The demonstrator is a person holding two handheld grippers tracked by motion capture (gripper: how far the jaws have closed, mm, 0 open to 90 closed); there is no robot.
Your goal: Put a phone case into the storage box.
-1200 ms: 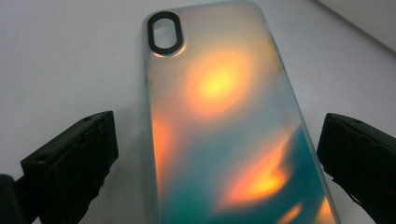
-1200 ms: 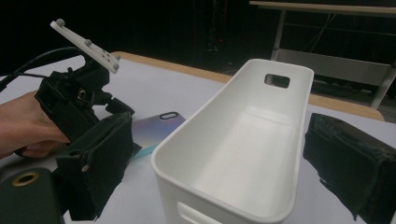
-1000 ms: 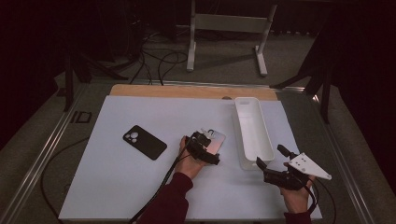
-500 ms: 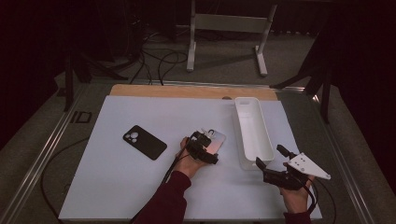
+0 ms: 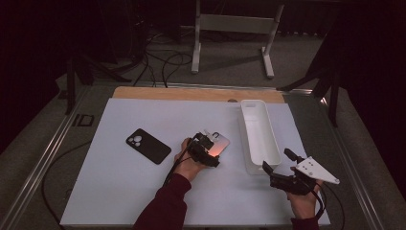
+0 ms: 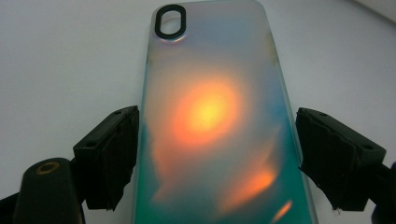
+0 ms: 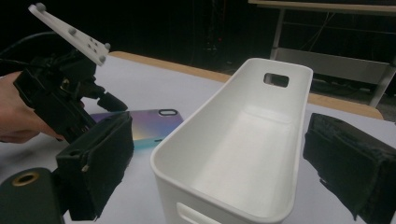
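In the high view, a black phone [image 5: 148, 145] lies flat at the middle left of the white table [image 5: 119, 191]. Nothing touches it.

Next to the right, near the middle of the frame, the left gripper [image 5: 209, 154] sits over a shiny case [image 5: 218, 143]. The left gripper view looks right down on that case [image 6: 215, 116]. It lies flat on the table, and its camera hole is at the top of the frame. One black jaw stands at each long side. They have just been closing in on the case. The left pad [image 6: 114, 149] is at the edge or very near it. The right pad [image 6: 334, 154] still has a thin gap. So the case is between the jaws but not pinched yet, and it is not lifted.

Further right stands the white bin [image 5: 259, 136]. It looks empty in the right gripper view [image 7: 247, 140].

At the lower right, the right gripper [image 5: 277, 167] hangs just by the near end of the bin. Its jaws are wide apart, one on each side of the bin, and hold nothing.

I think the job has only begun. The case still has to be squeezed, picked up and likely put in the bin. The phone may come after.
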